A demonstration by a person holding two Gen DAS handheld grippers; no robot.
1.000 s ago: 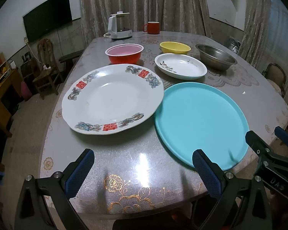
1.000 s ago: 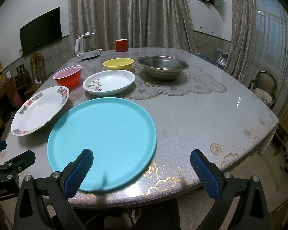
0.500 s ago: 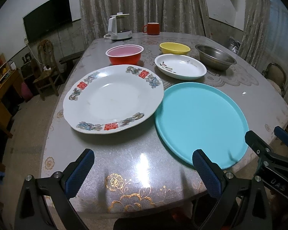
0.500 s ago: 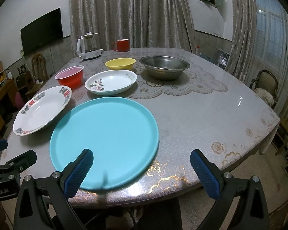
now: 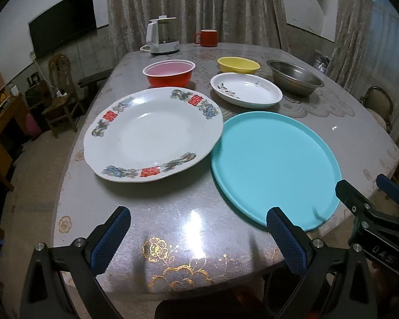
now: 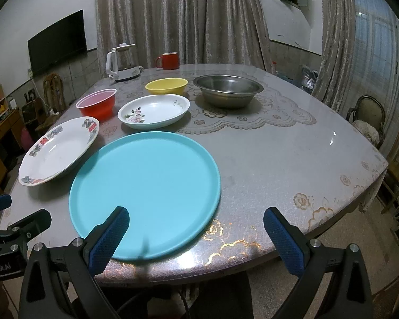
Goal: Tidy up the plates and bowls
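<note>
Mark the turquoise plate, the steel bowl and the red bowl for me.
turquoise plate [image 6: 146, 183], right wrist view, centre of its flat face.
steel bowl [image 6: 227, 83], right wrist view, inside of the basin.
red bowl [image 5: 169, 78], left wrist view, front of its outer wall.

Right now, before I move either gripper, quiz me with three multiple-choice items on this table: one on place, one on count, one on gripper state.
1. What lies nearest the right gripper?
A. steel bowl
B. turquoise plate
C. red mug

2. How many bowls sit beyond the plates?
A. one
B. five
C. three

3. How is the left gripper?
A. open, holding nothing
B. shut on a plate
C. shut on a bowl

Answers: 1 B, the turquoise plate lies just ahead of its fingers. 2 C, red bowl, yellow bowl, steel bowl. 3 A, its fingers stand wide apart over bare table.
</note>
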